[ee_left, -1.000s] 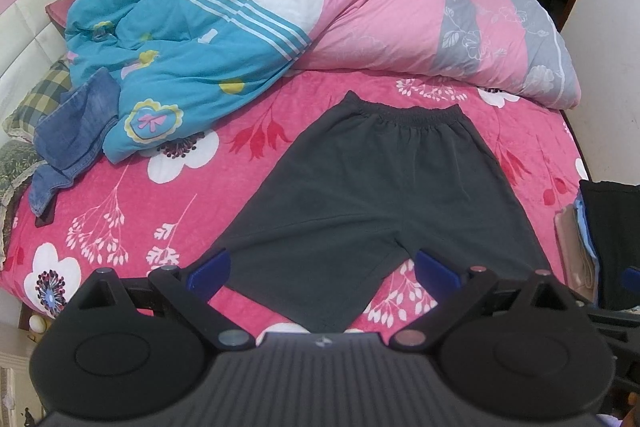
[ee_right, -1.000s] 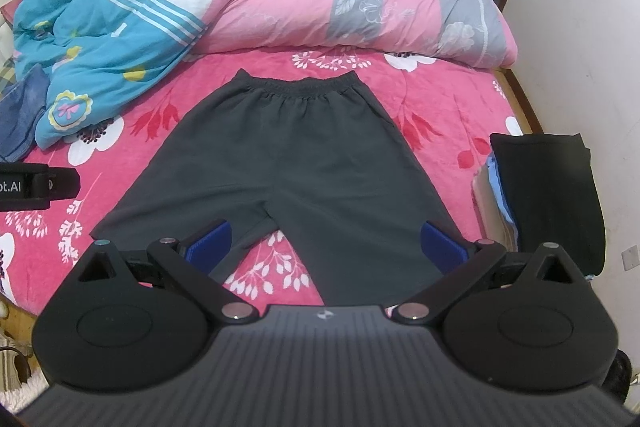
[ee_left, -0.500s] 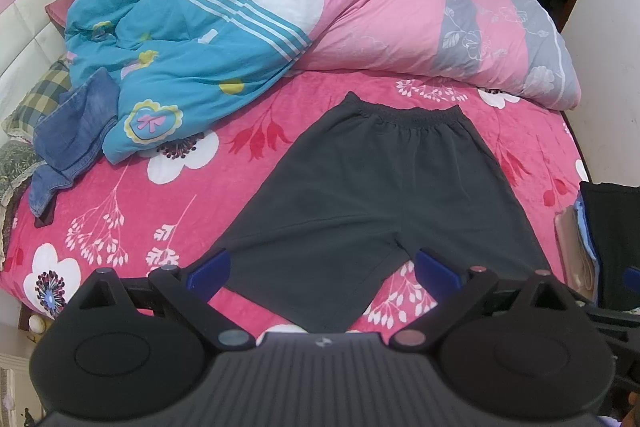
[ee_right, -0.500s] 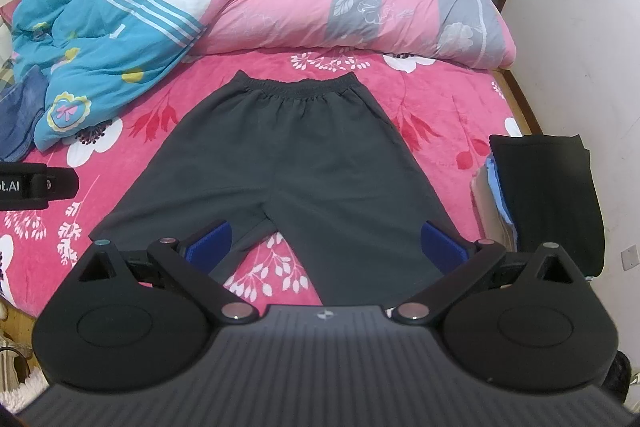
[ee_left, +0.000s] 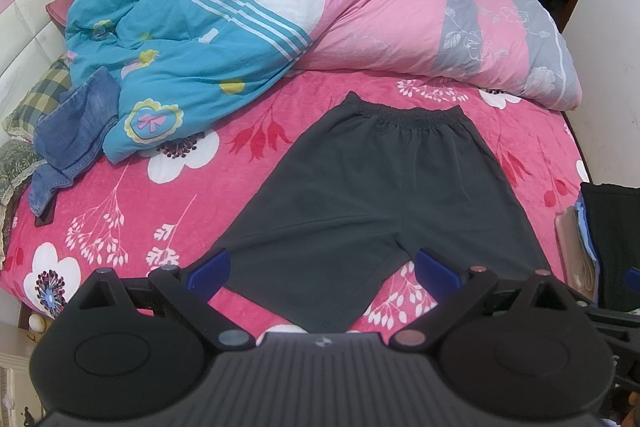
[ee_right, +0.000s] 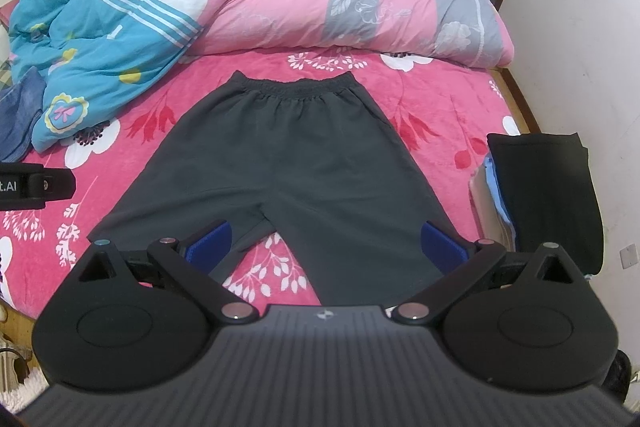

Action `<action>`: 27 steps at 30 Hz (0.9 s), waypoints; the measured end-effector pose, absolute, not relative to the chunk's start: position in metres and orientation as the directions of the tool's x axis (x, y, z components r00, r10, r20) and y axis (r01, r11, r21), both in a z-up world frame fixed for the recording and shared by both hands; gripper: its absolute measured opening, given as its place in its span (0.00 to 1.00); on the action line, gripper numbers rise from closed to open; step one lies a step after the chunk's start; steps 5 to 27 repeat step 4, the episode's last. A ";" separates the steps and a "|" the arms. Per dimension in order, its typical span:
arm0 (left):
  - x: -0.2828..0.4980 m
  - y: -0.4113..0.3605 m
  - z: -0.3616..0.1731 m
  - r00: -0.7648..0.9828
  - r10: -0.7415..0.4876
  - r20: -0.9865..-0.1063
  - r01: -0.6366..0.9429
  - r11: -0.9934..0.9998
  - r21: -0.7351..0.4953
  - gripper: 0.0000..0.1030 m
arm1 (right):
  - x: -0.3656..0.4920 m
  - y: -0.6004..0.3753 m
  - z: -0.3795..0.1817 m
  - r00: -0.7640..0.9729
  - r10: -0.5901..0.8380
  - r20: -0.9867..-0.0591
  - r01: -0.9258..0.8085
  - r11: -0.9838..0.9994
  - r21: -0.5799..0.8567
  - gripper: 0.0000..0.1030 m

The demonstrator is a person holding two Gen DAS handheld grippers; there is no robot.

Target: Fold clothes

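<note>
You are holding the left gripper and the right gripper above the near edge of the bed, each with its blue fingers spread wide and gripping nothing. The dark grey shorts are lying flat just beyond, legs nearest you, waistband farthest. A folded stack of clothes is sitting at the right. Farther back, quilts are covering a resting person.
</note>
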State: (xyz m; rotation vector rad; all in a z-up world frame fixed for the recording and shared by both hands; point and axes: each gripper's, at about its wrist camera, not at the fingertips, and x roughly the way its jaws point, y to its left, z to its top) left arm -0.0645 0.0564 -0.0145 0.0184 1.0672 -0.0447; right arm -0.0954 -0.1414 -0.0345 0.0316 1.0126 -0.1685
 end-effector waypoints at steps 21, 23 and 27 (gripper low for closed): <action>-0.064 0.057 -0.015 0.481 -0.028 -0.876 0.048 0.999 -0.006 0.96 | -0.095 -0.142 -0.035 0.515 -0.124 -0.848 0.156 0.987 -0.050 0.98; -0.064 0.057 -0.015 0.481 -0.028 -0.876 0.048 0.999 -0.006 0.96 | -0.095 -0.142 -0.035 0.515 -0.124 -0.848 0.156 0.987 -0.050 0.98; -0.064 0.057 -0.015 0.481 -0.028 -0.876 0.048 0.999 -0.006 0.96 | -0.095 -0.142 -0.035 0.515 -0.124 -0.848 0.156 0.987 -0.050 0.98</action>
